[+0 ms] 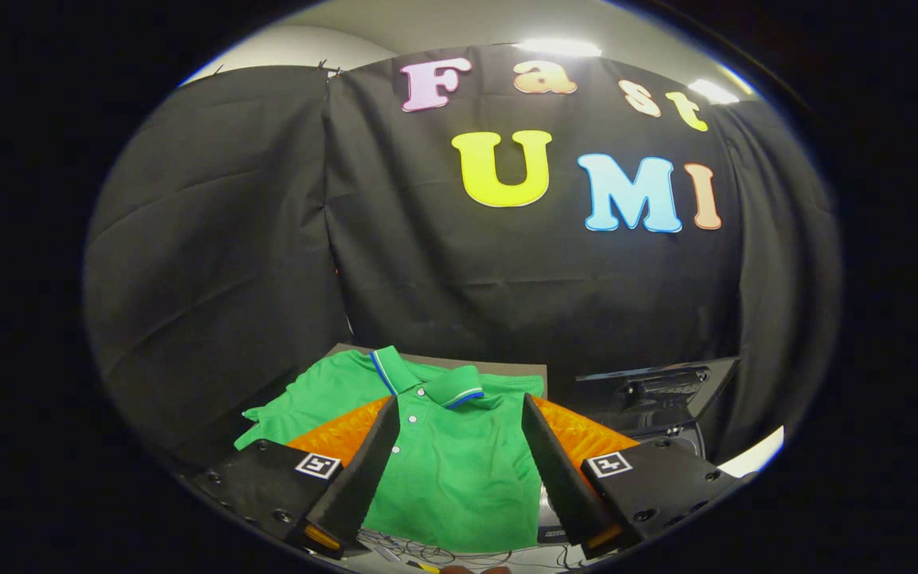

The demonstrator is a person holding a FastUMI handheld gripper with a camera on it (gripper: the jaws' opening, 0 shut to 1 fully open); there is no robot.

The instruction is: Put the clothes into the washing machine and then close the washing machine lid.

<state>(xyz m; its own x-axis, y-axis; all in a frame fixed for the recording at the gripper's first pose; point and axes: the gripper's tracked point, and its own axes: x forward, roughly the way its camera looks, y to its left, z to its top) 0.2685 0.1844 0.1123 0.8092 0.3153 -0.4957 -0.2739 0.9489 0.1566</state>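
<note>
Your job has not started: the shirt is still out of the washer.
Nearest you, your hand-held gripper (459, 466) is wide open and holds nothing; I cannot tell if it touches the cloth. The green shirt (443, 454) lies flat on the surface (519, 368), between your fingers and beyond them. Past its right edge sits the dark washing machine (654, 395), lid up. Still to do: grab, drop in, close.

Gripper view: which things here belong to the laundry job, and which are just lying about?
Job:
- green polo shirt, lying flat between and beyond the fingers
- gripper, open, holding nothing
- dark machine with raised lid, right of the shirt; probably the washer

Lying about:
- cables under the shirt's hem
</note>
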